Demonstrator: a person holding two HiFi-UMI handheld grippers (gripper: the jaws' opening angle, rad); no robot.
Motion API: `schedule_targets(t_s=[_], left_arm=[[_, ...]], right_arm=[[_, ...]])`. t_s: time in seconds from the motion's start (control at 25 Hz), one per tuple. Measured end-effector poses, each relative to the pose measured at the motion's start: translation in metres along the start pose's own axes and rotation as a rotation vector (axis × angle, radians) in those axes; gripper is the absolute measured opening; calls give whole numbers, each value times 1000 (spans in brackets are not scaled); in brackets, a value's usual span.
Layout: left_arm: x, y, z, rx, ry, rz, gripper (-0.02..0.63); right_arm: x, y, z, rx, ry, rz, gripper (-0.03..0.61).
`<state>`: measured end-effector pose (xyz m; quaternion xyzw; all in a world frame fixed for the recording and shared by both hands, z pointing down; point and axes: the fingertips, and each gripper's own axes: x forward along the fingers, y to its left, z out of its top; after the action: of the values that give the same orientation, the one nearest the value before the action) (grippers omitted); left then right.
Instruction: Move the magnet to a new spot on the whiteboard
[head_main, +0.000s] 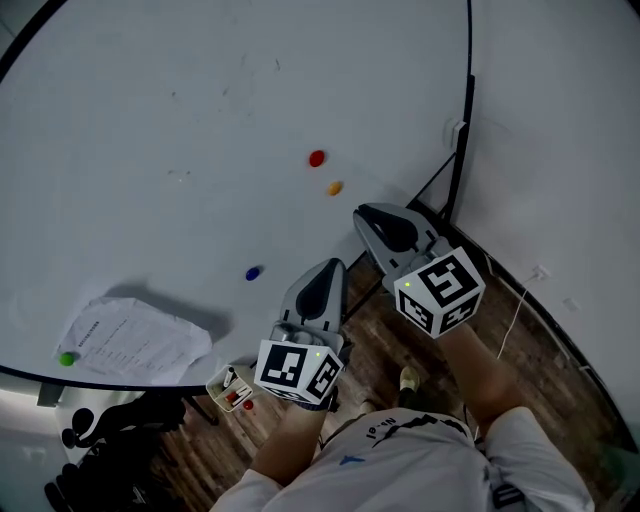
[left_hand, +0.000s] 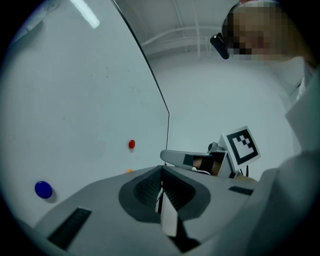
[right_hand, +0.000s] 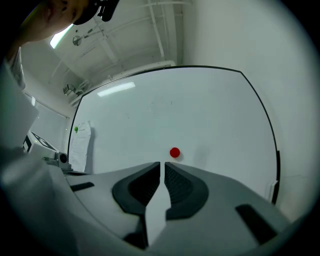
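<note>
Three views, one whiteboard (head_main: 150, 120) shared.
The head view is aimed steeply down from well back; the left gripper (head_main: 333, 265) and right gripper (head_main: 362, 213) are taken in. The left gripper view is pointed along its jaws, obliquely across the board. The right gripper view is faced at the board more squarely. The red magnet (head_main: 317, 158) is caught by all three.

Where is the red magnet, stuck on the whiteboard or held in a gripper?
On the whiteboard. The red magnet sits on its face, ahead of the right gripper, whose jaws hold nothing.
</note>
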<state>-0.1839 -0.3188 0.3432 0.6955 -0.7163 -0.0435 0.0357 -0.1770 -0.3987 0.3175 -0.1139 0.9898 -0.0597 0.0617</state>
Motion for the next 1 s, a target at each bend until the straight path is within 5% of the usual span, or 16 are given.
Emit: schedule_targets(t_s=[0.6,1.0], left_arm=[[-96,-33,-6,-21,16,-204,12],[-149,-44,-2,-16,5,-278,12]], right_arm=[[-82,99,-30,5,18,-190,17],[-104,158,-37,19,17,-235,15]])
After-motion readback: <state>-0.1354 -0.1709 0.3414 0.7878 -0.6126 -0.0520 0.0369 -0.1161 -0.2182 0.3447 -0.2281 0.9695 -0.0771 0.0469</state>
